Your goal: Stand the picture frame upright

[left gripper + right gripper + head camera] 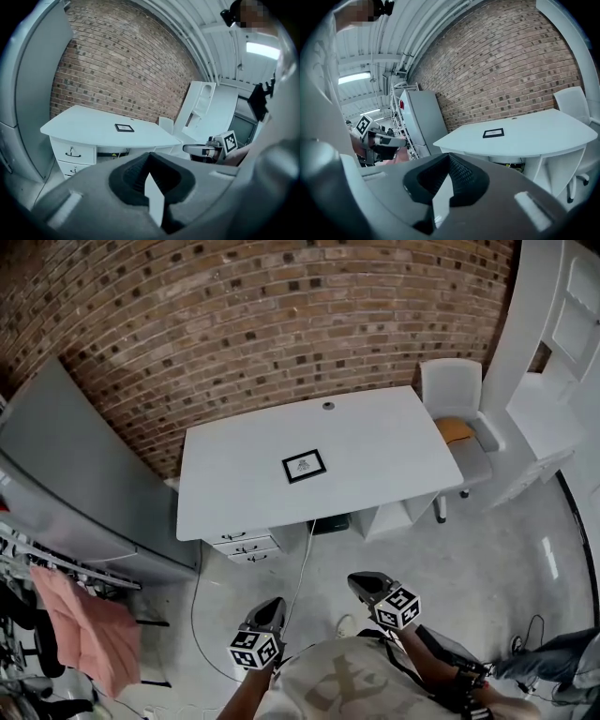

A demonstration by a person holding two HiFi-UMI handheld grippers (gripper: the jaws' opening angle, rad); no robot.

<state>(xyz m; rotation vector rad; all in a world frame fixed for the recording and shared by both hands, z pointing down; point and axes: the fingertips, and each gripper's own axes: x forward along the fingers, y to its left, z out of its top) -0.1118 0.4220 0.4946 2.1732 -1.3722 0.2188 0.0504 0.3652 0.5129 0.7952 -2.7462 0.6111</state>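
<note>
Two grippers are held low in front of the person, well short of the desk [384,442], and neither touches anything. The left gripper [271,606] has its jaws clenched together with nothing between them, and its own view shows the dark pads meeting in a narrow seam. The right gripper [360,583] is the same, with its jaws pressed tight and empty. Both point toward the desk and tilt slightly downward, side by side over the grey floor [487,559], each carrying its marker cube at the back. The picture frame [304,466] lies flat and face up near the middle of the white desk top, well apart from both grippers. It has a dark border around a pale mat with a small dark image, too small to make out. The rest of the desk top is bare apart from a small round fitting near its far edge. The desk stands against a brick wall [234,324]. Drawers [246,546] sit under its left end, and a thin cable [302,563] trails from beneath it across the floor. A white chair [453,385] with an orange cushion [456,430] stands just beside the right end, next to a white shelf unit [553,352]. A grey cabinet [66,465] stands to the left, and a pink cloth [89,629] hangs near it.
</note>
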